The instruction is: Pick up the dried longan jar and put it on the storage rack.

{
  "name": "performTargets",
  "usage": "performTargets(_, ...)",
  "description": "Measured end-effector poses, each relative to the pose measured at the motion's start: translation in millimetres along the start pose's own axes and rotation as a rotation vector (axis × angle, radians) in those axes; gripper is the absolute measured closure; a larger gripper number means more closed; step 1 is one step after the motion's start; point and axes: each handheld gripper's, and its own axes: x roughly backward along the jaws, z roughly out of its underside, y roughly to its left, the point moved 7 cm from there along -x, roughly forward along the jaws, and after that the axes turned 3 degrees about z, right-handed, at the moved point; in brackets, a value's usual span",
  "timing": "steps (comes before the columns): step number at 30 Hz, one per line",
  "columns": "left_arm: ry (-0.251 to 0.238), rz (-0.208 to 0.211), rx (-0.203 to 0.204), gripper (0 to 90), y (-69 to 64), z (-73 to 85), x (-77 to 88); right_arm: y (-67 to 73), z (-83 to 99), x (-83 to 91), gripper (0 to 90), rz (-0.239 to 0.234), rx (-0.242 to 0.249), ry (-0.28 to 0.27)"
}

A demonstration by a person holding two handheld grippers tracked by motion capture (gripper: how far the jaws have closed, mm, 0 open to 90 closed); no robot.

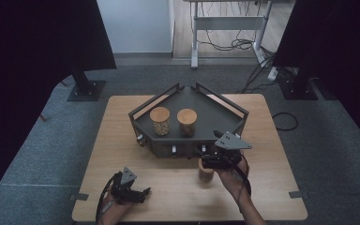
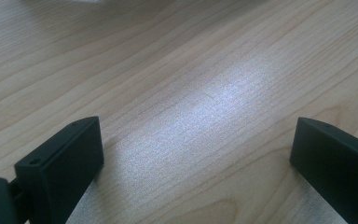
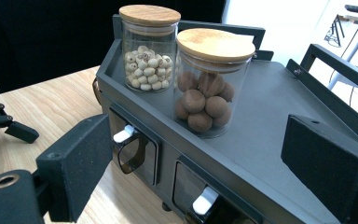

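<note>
Jar (image 1: 206,171) with a wooden lid stands on the bench (image 1: 272,154) just beneath and beside the right hand-held gripper (image 1: 214,161), close in front of the dark rack (image 1: 215,115); whether the jaws touch it I cannot tell from the high view. In the right gripper view the jaws stand wide apart with nothing between them, pointing up at the rack top, which suggests the jar has been left on the bench or is yet to be picked up. Just ahead of this hand-held gripper sit two more lidded jars on the rack's tray, one of brown round nuts (image 3: 208,88) and, beyond it, one of pale seeds (image 3: 148,51), placed side by side and nearly touching, leaving bare tray to the side for a third. Below them are small drawers with white pull tabs (image 3: 123,135). Well apart, the left hand-held gripper (image 1: 143,193) rests low over bare wood, jaws spread and empty, probably parked out of the way.
</note>
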Motion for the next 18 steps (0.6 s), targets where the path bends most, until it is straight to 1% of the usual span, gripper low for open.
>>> performTargets(18,-0.001,0.0,0.003,2.4,-0.3,0.1,-0.1,3.8,9.6,13.5,8.2,0.008,0.006,0.007)
